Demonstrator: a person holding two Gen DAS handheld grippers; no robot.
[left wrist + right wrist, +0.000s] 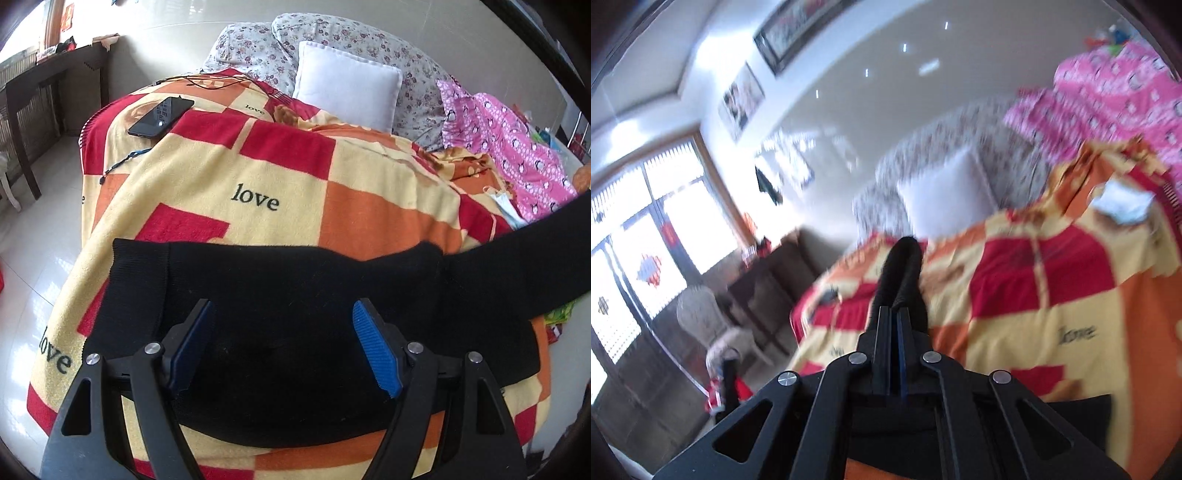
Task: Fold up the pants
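Observation:
Black pants point(295, 295) lie across the near end of a bed covered by a red, orange and cream checked blanket point(258, 177). One black leg rises off the bed to the right point(535, 254). My left gripper point(282, 314) is open just above the pants, its blue pads point(376, 347) spread wide with nothing between them. My right gripper point(895, 314) is shut on a fold of the black pants point(903, 269) and holds it lifted above the blanket point(1034, 295). The right wrist view is blurred.
A black phone point(162, 116) with cables lies on the blanket's far left. A white cushion point(347, 85) and floral pillows point(258, 51) sit at the head. Pink patterned clothing point(509, 147) and a face mask point(502, 203) lie right. A dark desk point(44, 88) stands left.

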